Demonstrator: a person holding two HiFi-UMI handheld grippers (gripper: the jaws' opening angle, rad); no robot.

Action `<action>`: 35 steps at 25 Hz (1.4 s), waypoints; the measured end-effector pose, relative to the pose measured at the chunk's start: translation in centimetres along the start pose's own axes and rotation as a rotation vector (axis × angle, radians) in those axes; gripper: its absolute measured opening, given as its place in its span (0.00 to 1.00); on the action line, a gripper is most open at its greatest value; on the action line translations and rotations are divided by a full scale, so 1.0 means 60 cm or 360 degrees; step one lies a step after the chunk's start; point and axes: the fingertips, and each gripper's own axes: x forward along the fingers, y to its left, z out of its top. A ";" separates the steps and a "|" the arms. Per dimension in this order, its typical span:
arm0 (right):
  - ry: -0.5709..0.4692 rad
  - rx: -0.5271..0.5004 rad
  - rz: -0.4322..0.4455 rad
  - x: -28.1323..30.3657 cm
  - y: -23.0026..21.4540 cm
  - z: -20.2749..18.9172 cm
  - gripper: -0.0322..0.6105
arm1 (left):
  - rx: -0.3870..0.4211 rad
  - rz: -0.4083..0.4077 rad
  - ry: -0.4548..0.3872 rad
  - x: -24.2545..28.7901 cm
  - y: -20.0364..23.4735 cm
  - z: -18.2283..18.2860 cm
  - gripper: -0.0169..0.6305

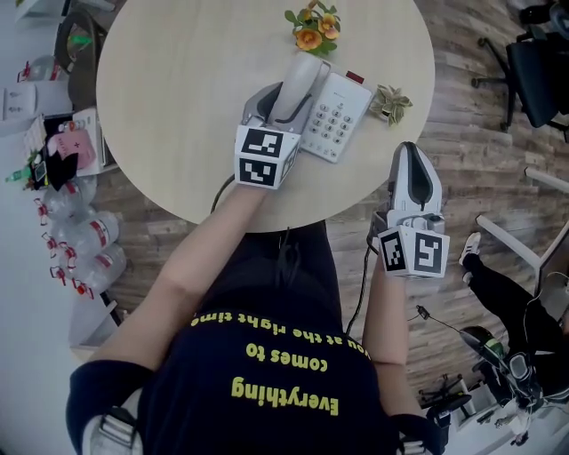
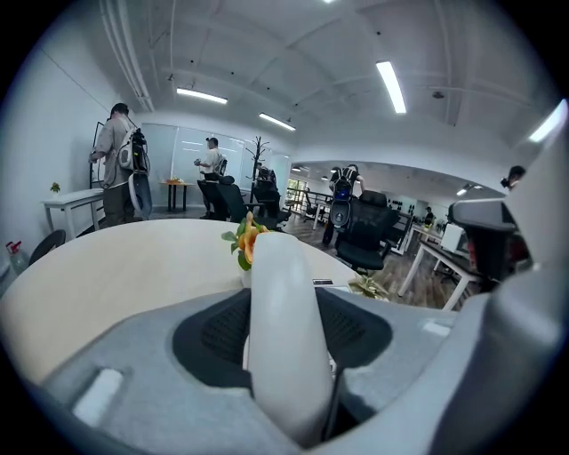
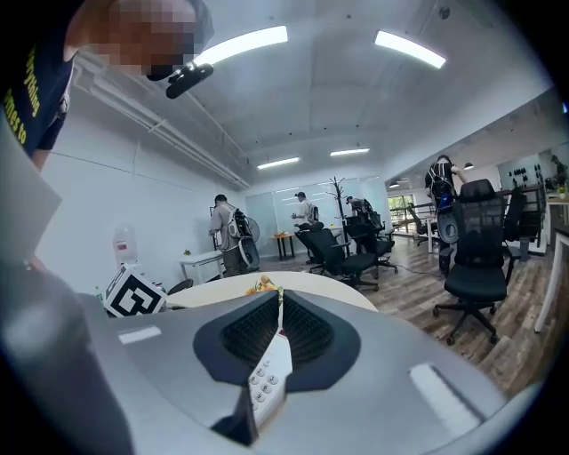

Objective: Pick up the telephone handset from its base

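Note:
A white telephone base (image 1: 340, 117) with a grey keypad sits on the round wooden table (image 1: 178, 98), towards its right side. The white handset (image 1: 300, 80) lies slanted over the base's left side, and my left gripper (image 1: 272, 105) is shut on its lower half. In the left gripper view the handset (image 2: 283, 311) fills the gap between the dark pads (image 2: 218, 333) and points up and away. My right gripper (image 1: 409, 153) hovers off the table's right edge, shut with nothing in it. Through its thin slit (image 3: 277, 313) a strip of the keypad (image 3: 267, 380) shows.
A small pot of orange flowers (image 1: 313, 27) stands just beyond the phone, and a little leafy plant (image 1: 391, 103) to its right. A black office chair (image 1: 538, 71) is at the far right. Bottles and boxes (image 1: 62, 178) crowd the floor at the left. People stand far off.

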 end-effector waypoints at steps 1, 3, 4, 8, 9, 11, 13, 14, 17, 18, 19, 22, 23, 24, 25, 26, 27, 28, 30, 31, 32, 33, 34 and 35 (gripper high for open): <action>-0.0013 -0.0014 -0.0002 -0.001 0.003 0.008 0.08 | -0.0003 0.0001 -0.0021 -0.008 0.002 0.009 0.37; -0.0035 -0.0036 -0.0001 -0.004 0.010 0.025 0.07 | -0.0007 -0.0003 -0.0066 -0.027 0.003 0.028 0.37; -0.0047 -0.0046 0.0000 -0.005 0.013 0.034 0.07 | -0.0008 -0.0014 -0.0091 -0.037 0.003 0.038 0.37; -0.0117 -0.0083 0.0009 -0.009 0.027 0.074 0.07 | -0.0010 -0.0130 -0.0247 -0.077 -0.004 0.091 0.37; -0.0139 -0.0092 0.0012 -0.010 0.031 0.085 0.07 | 0.0012 -0.0144 -0.0288 -0.090 -0.005 0.106 0.37; -0.0187 -0.0110 0.0015 -0.016 0.040 0.109 0.07 | 0.0059 -0.0148 -0.0358 -0.116 -0.006 0.135 0.37; -0.0243 -0.0132 0.0013 -0.023 0.049 0.136 0.07 | 0.0088 -0.0141 -0.0428 -0.144 -0.004 0.164 0.37; -0.0273 -0.0144 0.0011 -0.027 0.054 0.149 0.07 | 0.0098 -0.0136 -0.0465 -0.158 -0.002 0.178 0.37; -0.0343 -0.0170 0.0011 -0.036 0.068 0.182 0.07 | 0.0104 -0.0118 -0.0564 -0.195 0.004 0.212 0.37; -0.0362 -0.0175 0.0015 -0.038 0.072 0.191 0.07 | 0.0106 -0.0111 -0.0592 -0.207 0.006 0.222 0.37; -0.0380 -0.0181 0.0020 -0.040 0.077 0.199 0.07 | 0.0108 -0.0104 -0.0619 -0.219 0.008 0.230 0.37; -0.0432 -0.0204 0.0036 -0.048 0.092 0.224 0.07 | 0.0131 -0.0085 -0.0697 -0.254 0.012 0.255 0.37; -0.0448 -0.0214 0.0041 -0.050 0.097 0.232 0.07 | 0.0141 -0.0078 -0.0722 -0.265 0.012 0.262 0.37; -0.0464 -0.0223 0.0046 -0.052 0.101 0.240 0.07 | 0.0154 -0.0069 -0.0746 -0.276 0.013 0.269 0.37; -0.0479 -0.0230 0.0050 -0.053 0.106 0.247 0.07 | 0.0171 -0.0057 -0.0768 -0.286 0.014 0.276 0.37; -0.0493 -0.0232 0.0055 -0.055 0.110 0.254 0.07 | 0.0191 -0.0043 -0.0788 -0.294 0.015 0.281 0.37; -0.0506 -0.0231 0.0060 -0.056 0.114 0.261 0.07 | 0.0206 -0.0031 -0.0808 -0.302 0.017 0.286 0.37; -0.0518 -0.0233 0.0065 -0.058 0.119 0.267 0.07 | 0.0213 -0.0023 -0.0827 -0.310 0.019 0.289 0.37; -0.0541 -0.0248 0.0069 -0.065 0.126 0.279 0.07 | 0.0211 -0.0008 -0.0860 -0.324 0.022 0.294 0.37; -0.0551 -0.0253 0.0070 -0.069 0.128 0.283 0.07 | 0.0206 0.0000 -0.0875 -0.332 0.023 0.295 0.37; -0.0559 -0.0256 0.0071 -0.073 0.130 0.286 0.07 | 0.0200 0.0008 -0.0891 -0.339 0.024 0.297 0.37; -0.0565 -0.0259 0.0072 -0.076 0.131 0.288 0.07 | 0.0194 0.0017 -0.0908 -0.346 0.025 0.298 0.37; -0.0569 -0.0263 0.0073 -0.078 0.133 0.290 0.07 | 0.0191 0.0025 -0.0923 -0.352 0.025 0.299 0.37; -0.0572 -0.0267 0.0075 -0.080 0.134 0.291 0.07 | 0.0190 0.0032 -0.0936 -0.357 0.025 0.300 0.37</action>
